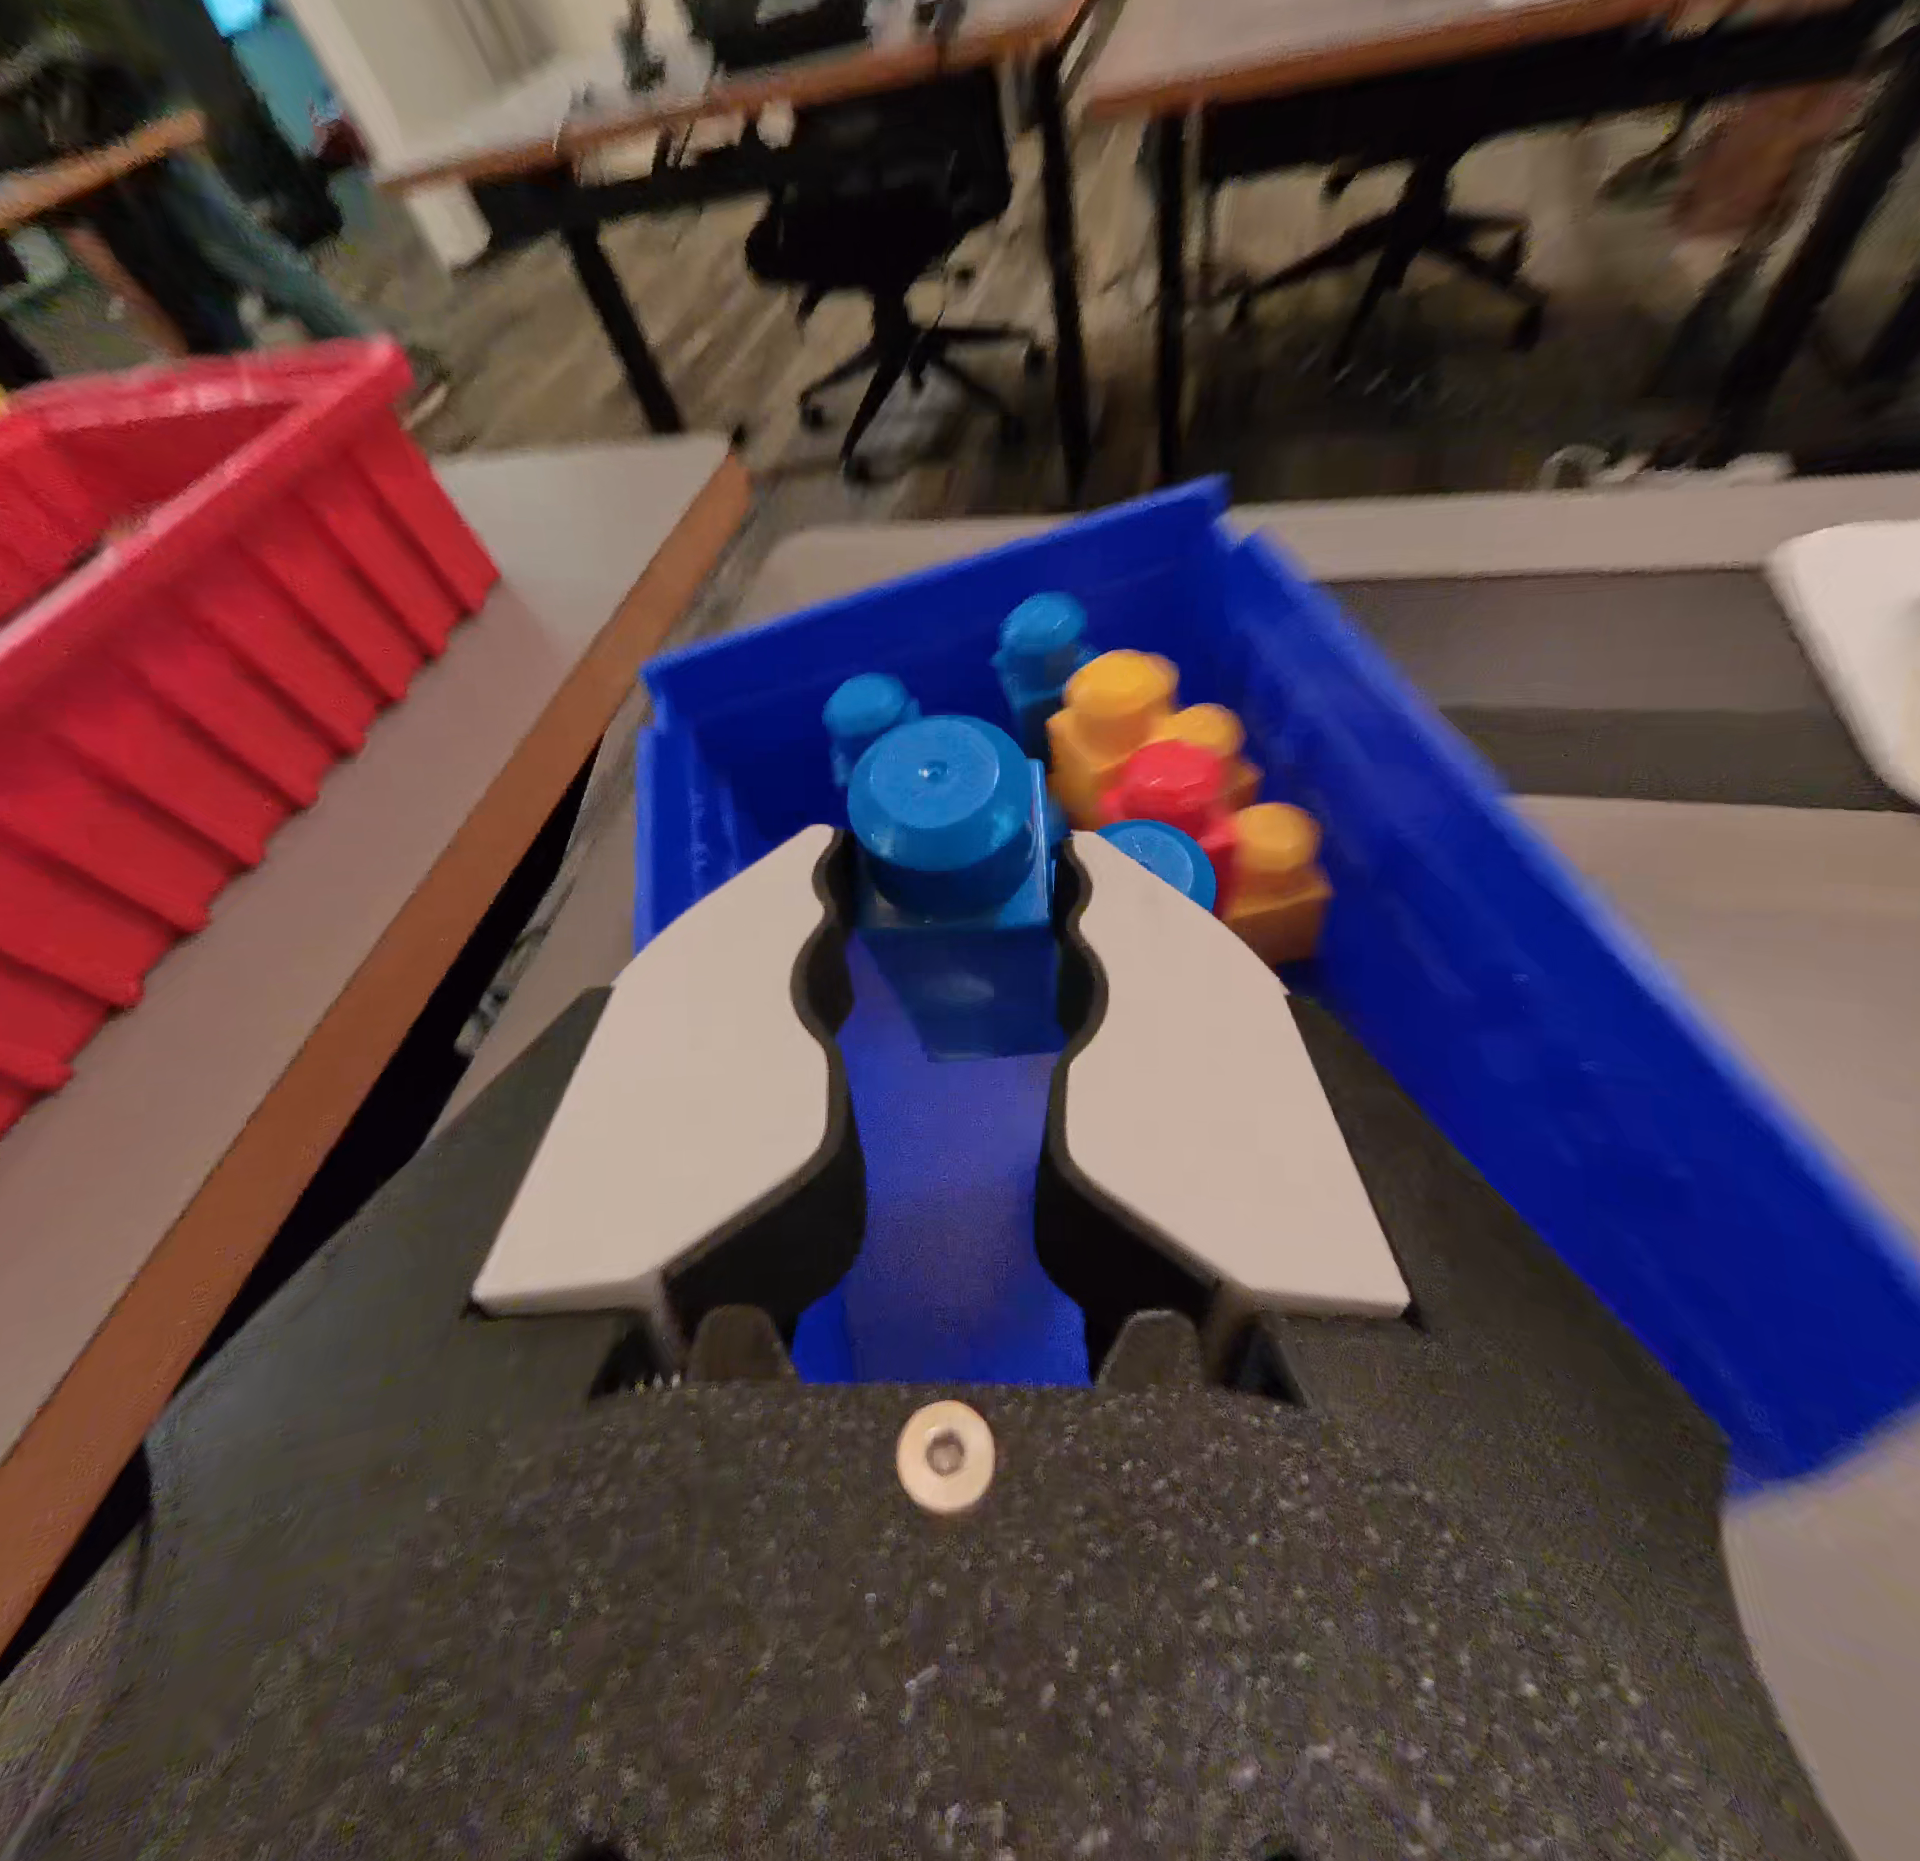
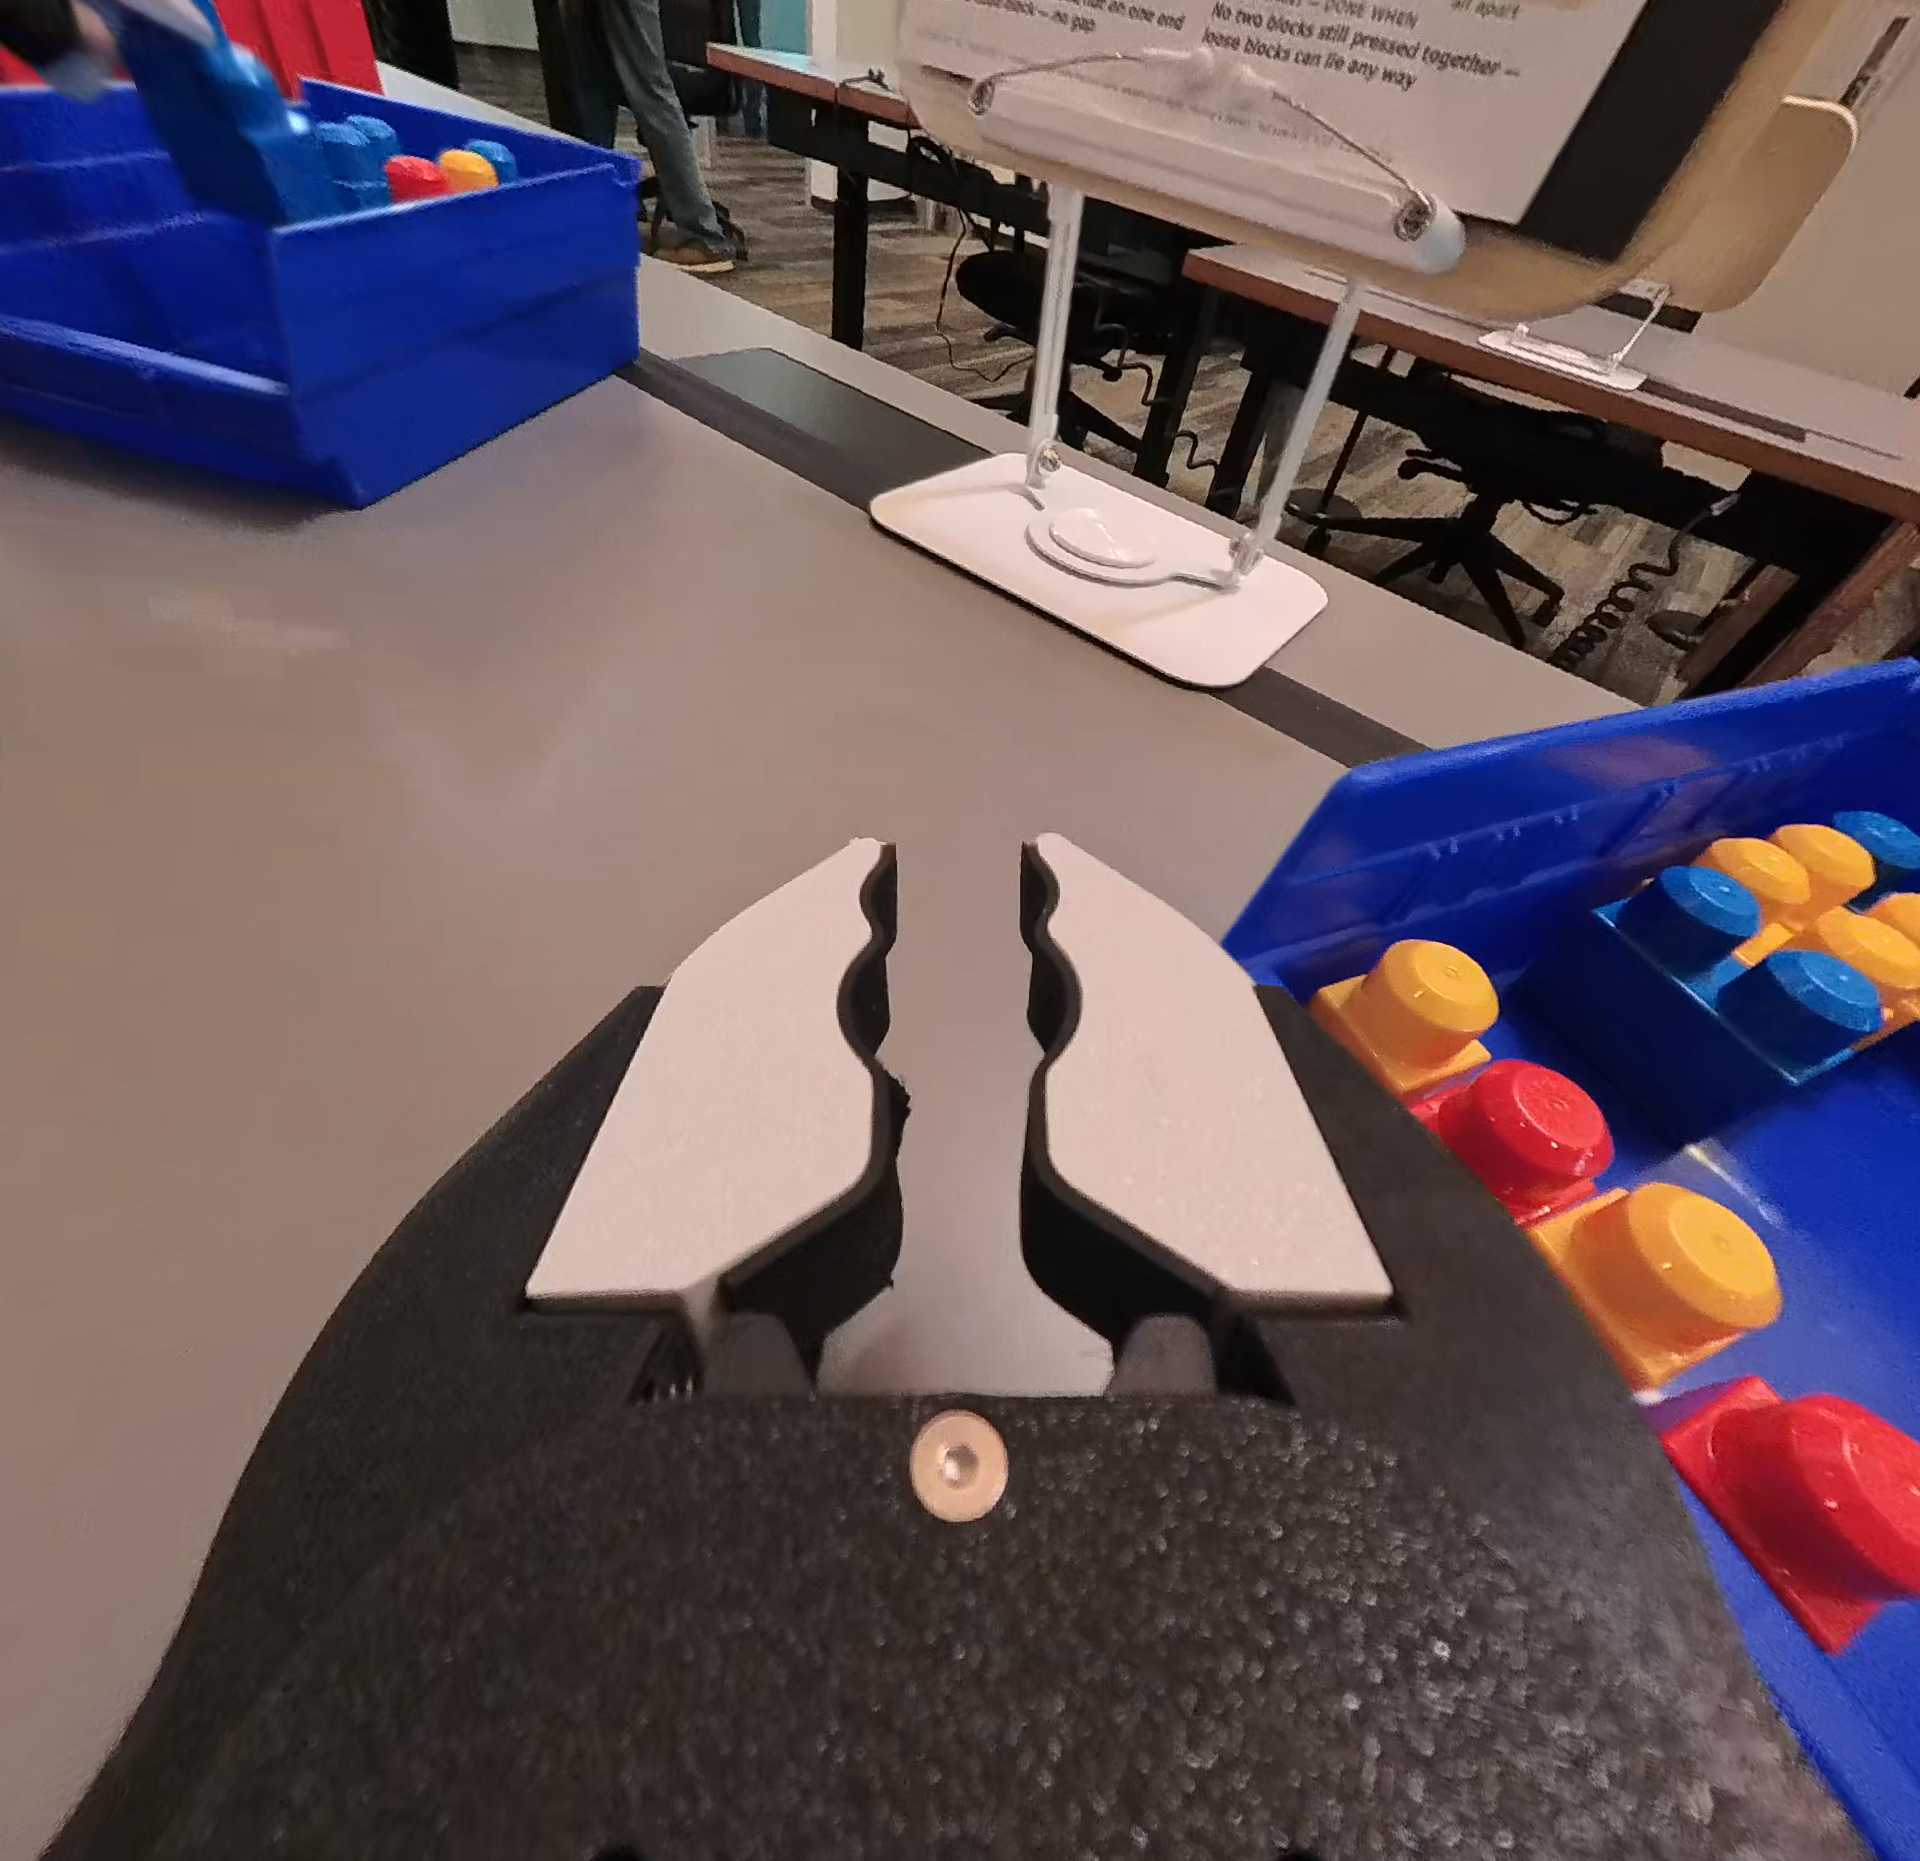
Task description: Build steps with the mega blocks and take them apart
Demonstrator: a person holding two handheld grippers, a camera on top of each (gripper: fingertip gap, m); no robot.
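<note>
My left gripper has its fingers clamped on a blue block above the blue bin; I judge this the pick-up step. My right gripper hangs parted and empty over the counter, spare blocks at its three o'clock. Next I need a bare counter spot.

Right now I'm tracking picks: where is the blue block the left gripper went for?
In the left wrist view, the blue block sits clamped between the left gripper fingers, above the blue bin.
</note>
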